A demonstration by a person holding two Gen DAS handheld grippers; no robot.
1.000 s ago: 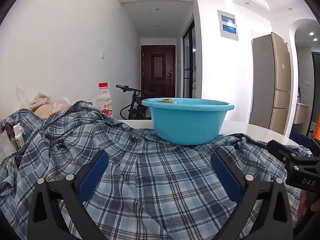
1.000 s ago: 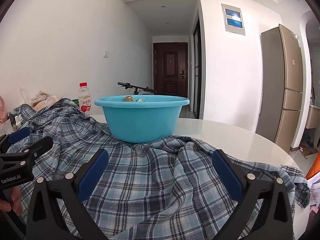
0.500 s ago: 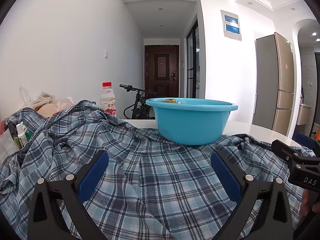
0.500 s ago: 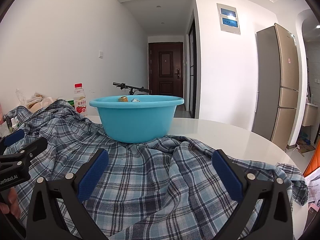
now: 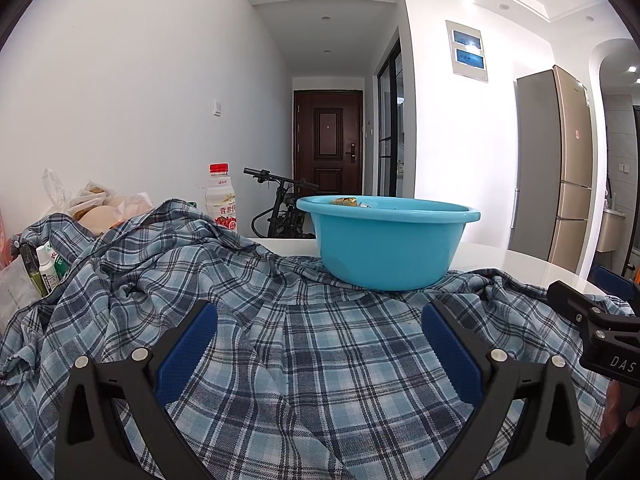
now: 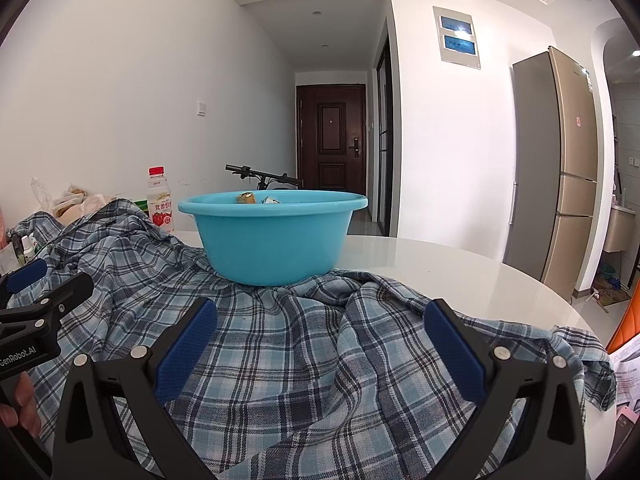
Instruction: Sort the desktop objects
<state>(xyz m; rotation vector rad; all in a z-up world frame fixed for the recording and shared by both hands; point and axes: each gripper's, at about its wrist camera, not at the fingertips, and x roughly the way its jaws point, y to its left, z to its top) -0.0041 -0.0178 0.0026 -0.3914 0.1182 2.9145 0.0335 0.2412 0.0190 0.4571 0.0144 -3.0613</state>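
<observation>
Left gripper (image 5: 318,346) and right gripper (image 6: 320,346): fingers spread wide on both, nothing between them, each hovering above the plaid shirt (image 5: 304,360) rumpled across the white table (image 6: 460,272). Blue basin (image 5: 388,244) sits on the shirt's far edge, small items inside. Left view alone shows small bottles (image 5: 44,270) and bags (image 5: 96,208) at the left, half hidden by a shirt fold. Right view alone shows papers (image 6: 628,364) past the shirt's right corner. Drink bottle (image 6: 160,200) stands behind the fold.

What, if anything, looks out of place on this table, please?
The plaid shirt lies crumpled across the white table, and the blue basin sits on its far edge, so the shirt is pinned.
</observation>
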